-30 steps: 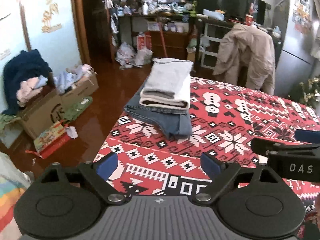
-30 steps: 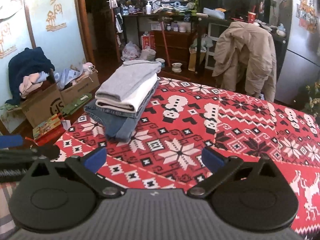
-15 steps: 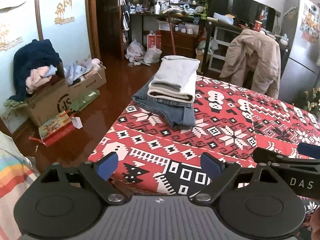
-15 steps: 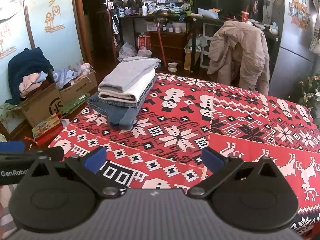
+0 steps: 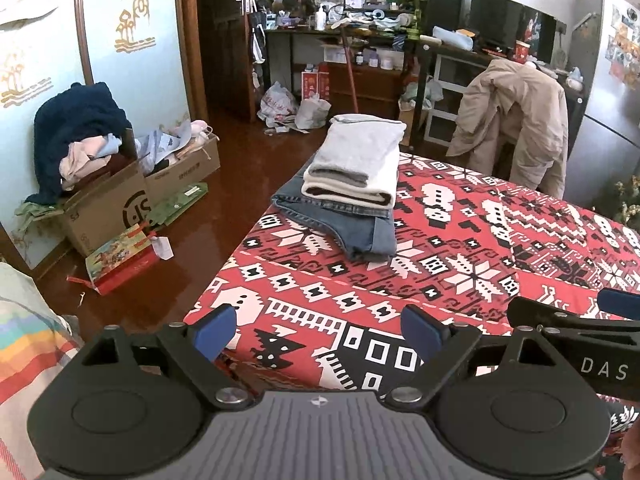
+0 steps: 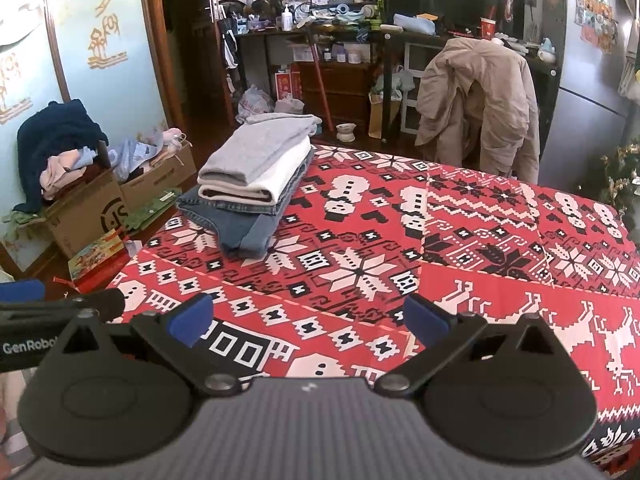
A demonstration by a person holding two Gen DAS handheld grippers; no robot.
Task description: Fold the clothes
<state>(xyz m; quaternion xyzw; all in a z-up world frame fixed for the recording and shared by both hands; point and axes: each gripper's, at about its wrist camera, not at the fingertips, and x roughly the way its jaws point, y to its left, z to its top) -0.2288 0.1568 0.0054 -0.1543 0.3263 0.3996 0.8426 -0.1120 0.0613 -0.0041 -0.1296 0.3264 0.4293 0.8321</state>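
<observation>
A stack of folded clothes [image 5: 356, 168] [image 6: 256, 168] lies at the far left corner of the table: a grey garment on top, a white one under it, blue jeans [image 5: 352, 228] at the bottom. The table wears a red patterned cloth [image 5: 460, 264] [image 6: 440, 248]. My left gripper [image 5: 318, 330] is open and holds nothing, hovering at the table's near edge. Also open with nothing in it, my right gripper [image 6: 308, 316] hangs over the near part of the cloth. Each gripper's side shows at the edge of the other's view.
Cardboard boxes [image 5: 112, 196] heaped with unfolded clothes stand on the wooden floor at left. A beige jacket [image 5: 516, 120] hangs over a chair behind the table. Cluttered shelves and a fridge [image 5: 608, 92] line the back. A striped cloth [image 5: 24, 344] shows at lower left.
Both grippers have pulled back and up from the stack, so the table looks farther and more of the floor shows. Both stayed open.
</observation>
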